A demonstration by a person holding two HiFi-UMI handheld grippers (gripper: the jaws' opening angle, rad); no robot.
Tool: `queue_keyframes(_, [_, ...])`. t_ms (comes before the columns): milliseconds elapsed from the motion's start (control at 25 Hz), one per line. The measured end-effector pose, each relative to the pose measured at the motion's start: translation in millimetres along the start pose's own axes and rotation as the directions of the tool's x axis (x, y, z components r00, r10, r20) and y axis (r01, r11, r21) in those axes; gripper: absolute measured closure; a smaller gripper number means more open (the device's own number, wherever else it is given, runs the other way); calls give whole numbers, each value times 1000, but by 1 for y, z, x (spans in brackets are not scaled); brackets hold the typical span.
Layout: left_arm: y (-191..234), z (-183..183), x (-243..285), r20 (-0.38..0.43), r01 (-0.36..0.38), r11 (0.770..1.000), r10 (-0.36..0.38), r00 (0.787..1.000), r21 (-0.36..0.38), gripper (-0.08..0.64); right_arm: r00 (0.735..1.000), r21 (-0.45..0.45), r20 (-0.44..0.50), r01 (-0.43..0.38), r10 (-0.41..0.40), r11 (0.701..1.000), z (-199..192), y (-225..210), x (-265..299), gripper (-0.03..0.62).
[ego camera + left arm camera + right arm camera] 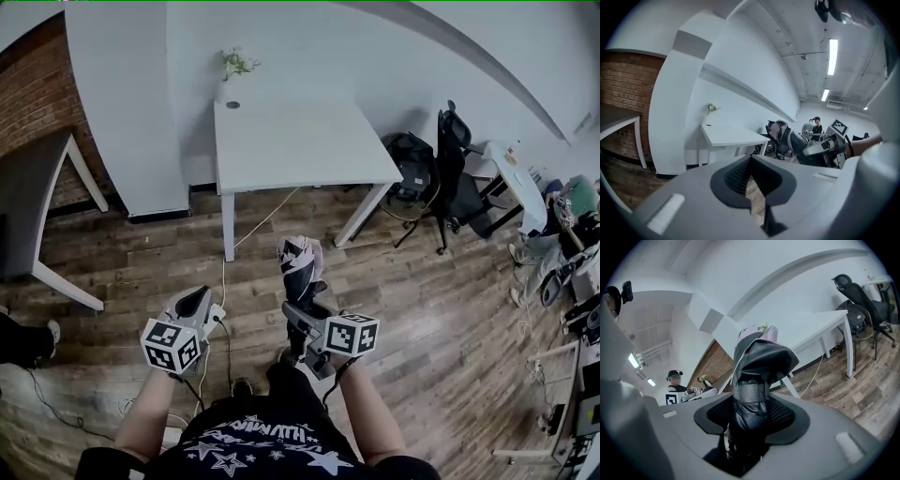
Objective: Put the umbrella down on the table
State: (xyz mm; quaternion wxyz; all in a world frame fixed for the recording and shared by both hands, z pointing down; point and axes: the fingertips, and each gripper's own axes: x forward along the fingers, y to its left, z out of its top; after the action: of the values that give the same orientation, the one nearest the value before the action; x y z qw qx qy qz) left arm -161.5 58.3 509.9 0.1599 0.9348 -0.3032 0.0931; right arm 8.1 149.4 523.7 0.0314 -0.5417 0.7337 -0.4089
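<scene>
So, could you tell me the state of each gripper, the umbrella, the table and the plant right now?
left gripper: jaws together, nothing between them.
right gripper: shut on the umbrella.
umbrella: folded, strap fastened, held in the air, not yet on the table.
table: standing, without the umbrella.
plant: upright at the table's far corner.

An open-plan office workspace. A white rectangular table (pixel 291 141) stands against a plain white wall, with a small green potted plant (pixel 234 64) at its back edge. Nearby are a black swivel office chair (pixel 450 159), a red brick side wall (pixel 33 94), a wood-plank floor (pixel 450 309), long ceiling strip lights (pixel 832 56) and cluttered white desks (pixel 511 173).
</scene>
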Motion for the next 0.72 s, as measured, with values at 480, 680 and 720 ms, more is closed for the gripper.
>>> queue_keyframes(480, [30,2,52,-34,-78,996,77,997,-36,557,995,-32,-75,-60,58,998,50,-46,65,356])
queue_keyframes(680, [44,19,98,-33,-130,991,128,991,-33,557,990,-62,-119,-85,77,994,92,-82,98,356])
queue_keyframes(720, [46,23,107,-31,-139,990,137,990,-36,557,988,-65,-128,-91,82,994,100,-88,104,356])
